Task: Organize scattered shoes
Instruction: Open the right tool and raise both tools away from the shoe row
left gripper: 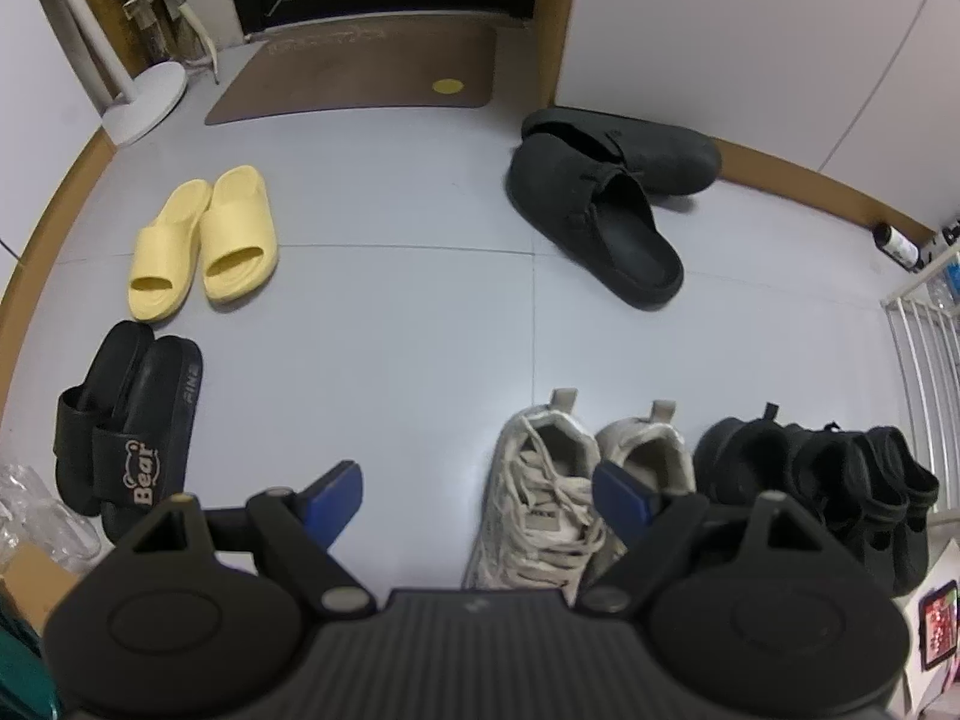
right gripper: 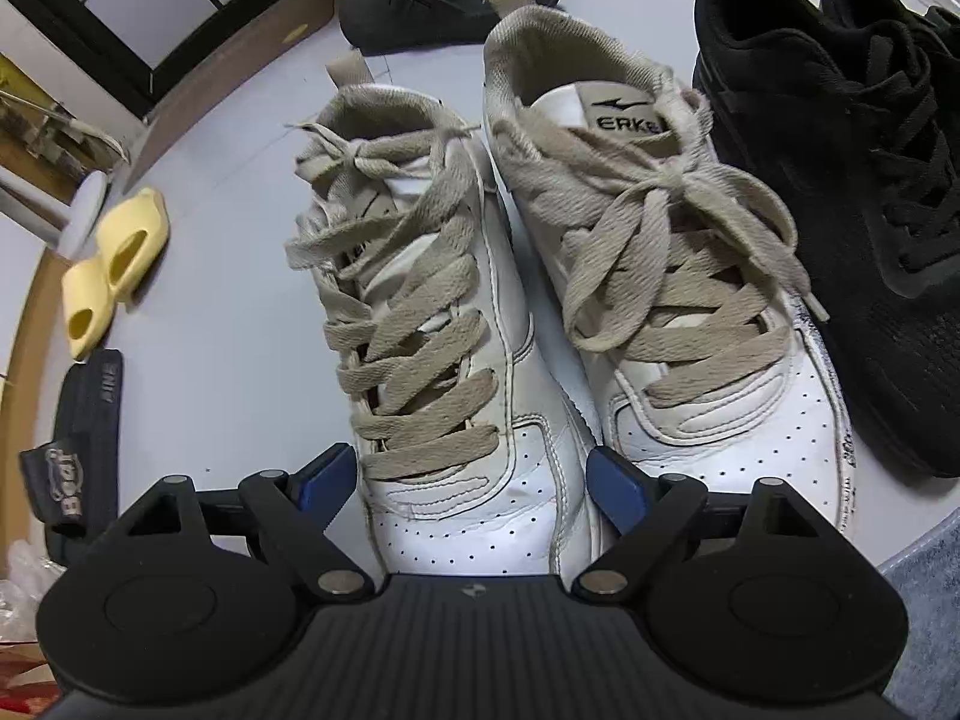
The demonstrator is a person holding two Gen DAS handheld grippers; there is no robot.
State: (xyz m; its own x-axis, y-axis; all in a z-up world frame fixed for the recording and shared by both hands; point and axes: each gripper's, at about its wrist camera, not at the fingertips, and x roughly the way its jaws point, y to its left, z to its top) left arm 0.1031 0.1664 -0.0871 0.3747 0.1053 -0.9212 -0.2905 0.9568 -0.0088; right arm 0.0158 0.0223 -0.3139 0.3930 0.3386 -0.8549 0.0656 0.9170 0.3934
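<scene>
In the right wrist view a pair of white sneakers [right gripper: 432,312] with beige laces stands side by side. My right gripper [right gripper: 474,480] is open, its blue pads on either side of the left sneaker's toe and not pressing on it. A black sneaker pair [right gripper: 852,180] stands just right of them. My left gripper [left gripper: 480,498] is open above bare floor, with the white sneakers [left gripper: 558,498] near its right finger. Farther off lie two black clogs [left gripper: 606,198], one askew against the other, a yellow slide pair [left gripper: 204,240] and a black "Bear" slide pair [left gripper: 126,420].
A brown doormat [left gripper: 360,72] lies before the door at the back. A white fan stand [left gripper: 144,102] is at the back left, and a white wire rack [left gripper: 924,372] and a dark bottle [left gripper: 897,243] at the right. Clear plastic [left gripper: 36,510] lies at the lower left.
</scene>
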